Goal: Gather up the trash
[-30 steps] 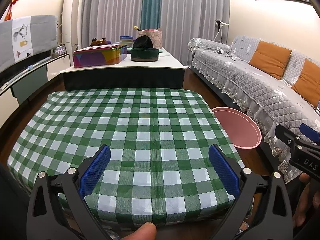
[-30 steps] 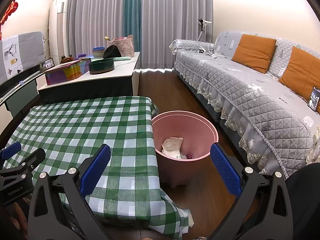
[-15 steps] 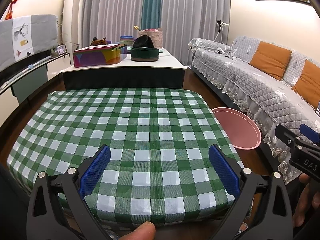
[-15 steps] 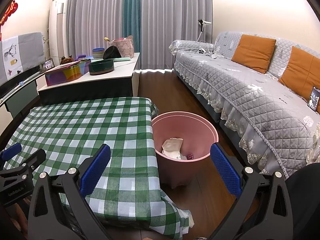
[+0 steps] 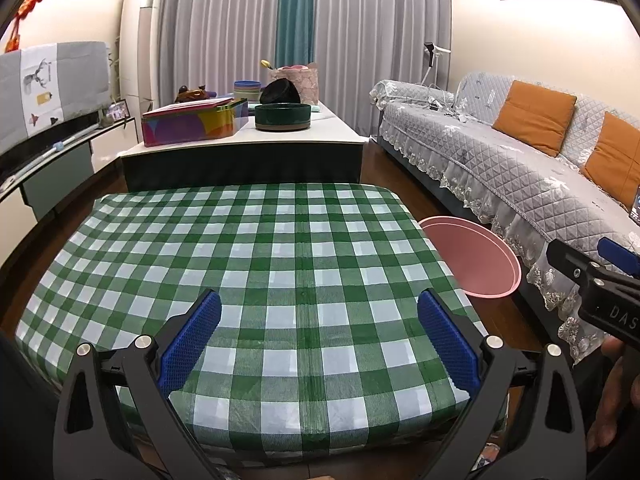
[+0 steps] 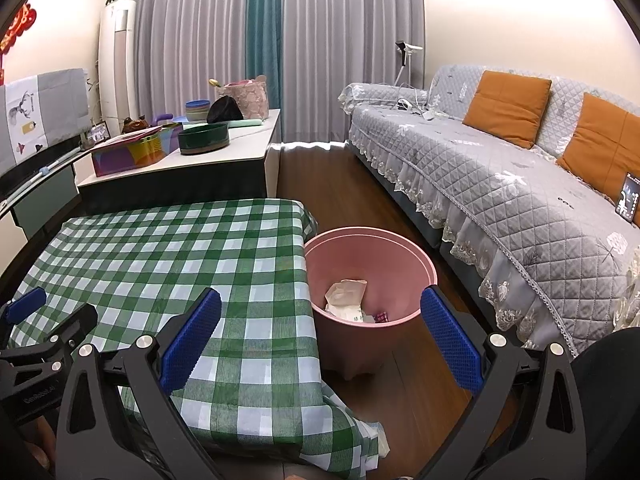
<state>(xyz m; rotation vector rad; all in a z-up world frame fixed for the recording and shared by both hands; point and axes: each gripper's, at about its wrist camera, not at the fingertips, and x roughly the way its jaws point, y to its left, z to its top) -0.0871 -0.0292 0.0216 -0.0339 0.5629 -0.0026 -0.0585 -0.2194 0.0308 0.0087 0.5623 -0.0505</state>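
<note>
- Your left gripper hovers over the near edge of the green checked tabletop, fingers spread wide, holding nothing.
- Your right gripper is likewise wide and unloaded.
- Beyond it, a pink bin stands on the floor just beside the tabletop.
- Crumpled paper trash lies inside the bin.
- Farther right, a grey sofa.

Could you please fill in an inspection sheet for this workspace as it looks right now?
Surface: green-and-white checked tablecloth on a low table, no trash seen on it.
Job's things: round pink plastic bin on the floor at the table's right, crumpled white paper and small wrappers inside.
Clutter: nothing seen.
Tongs: left tongs open, empty; right tongs open, empty.
Cables: white cords on the grey quilted sofa.
Surroundings: white side table with a dark green round bowl.
</note>
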